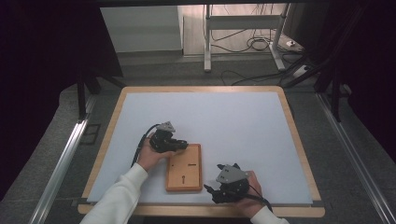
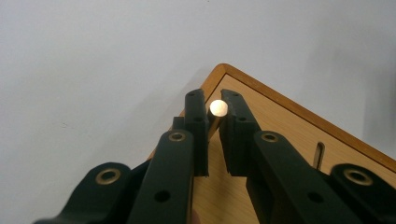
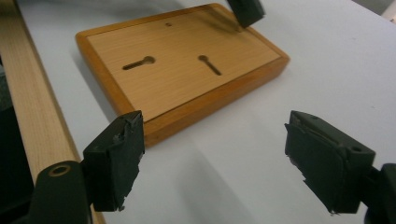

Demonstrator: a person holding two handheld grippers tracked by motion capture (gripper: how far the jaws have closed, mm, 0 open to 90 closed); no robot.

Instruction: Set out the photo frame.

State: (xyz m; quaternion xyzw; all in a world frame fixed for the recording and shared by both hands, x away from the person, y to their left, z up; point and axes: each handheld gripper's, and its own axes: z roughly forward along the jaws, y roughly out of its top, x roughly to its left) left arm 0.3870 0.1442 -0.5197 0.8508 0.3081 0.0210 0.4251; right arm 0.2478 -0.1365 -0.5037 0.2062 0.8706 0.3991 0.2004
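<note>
A wooden board (image 1: 184,168) lies near the front edge of the white desk (image 1: 224,116) (cables trail across the floor beyond). The left hand-held gripper (image 2: 214,114) pinches a small wooden peg (image 2: 218,108) over the board's corner. The right hand-held gripper (image 3: 212,158) rests beside the board, jaws spread wide.

We see a wooden board (image 1: 184,168) in warm orange-brown, with a darker reddish-brown rim and a paler light-wood face that has fine straight grain. Two dark keyhole slots mark this face. The peg (image 2: 218,108) between the jaws of the left gripper (image 2: 212,100) is pale, almost cream-white at its round end. Both grippers are black; the left one has small brass-coloured rings at its screws, and the right gripper (image 3: 212,135) has one too. The table (image 1: 233,116) has a light grey-blue top and a light wooden border. The person's sleeve (image 1: 116,198) is white.
</note>
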